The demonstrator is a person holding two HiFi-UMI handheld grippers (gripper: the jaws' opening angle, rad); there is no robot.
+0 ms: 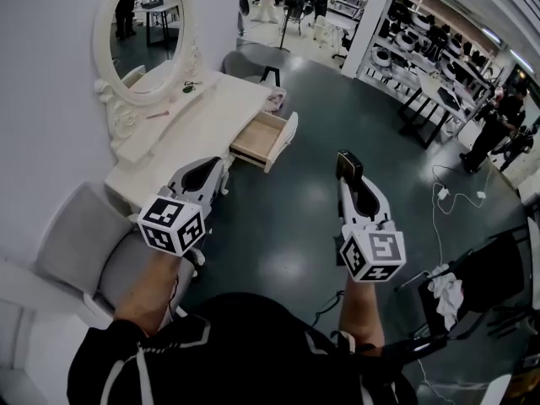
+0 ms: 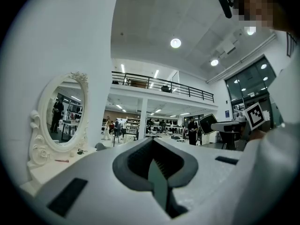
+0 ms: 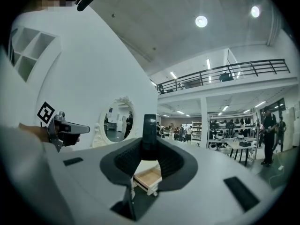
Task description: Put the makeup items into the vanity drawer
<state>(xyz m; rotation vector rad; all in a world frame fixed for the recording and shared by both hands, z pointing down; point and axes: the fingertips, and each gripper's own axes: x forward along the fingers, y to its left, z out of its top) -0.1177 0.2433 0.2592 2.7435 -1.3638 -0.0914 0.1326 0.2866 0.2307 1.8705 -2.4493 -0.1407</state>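
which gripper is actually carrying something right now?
The right gripper: a dark item stands upright, clamped between its jaws. The left gripper has its jaws together with nothing between them.

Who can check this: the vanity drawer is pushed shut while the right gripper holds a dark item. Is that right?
Not quite: the vanity drawer stands pulled open, not shut, as the head view shows. The rest holds: the right gripper is closed on a dark item.
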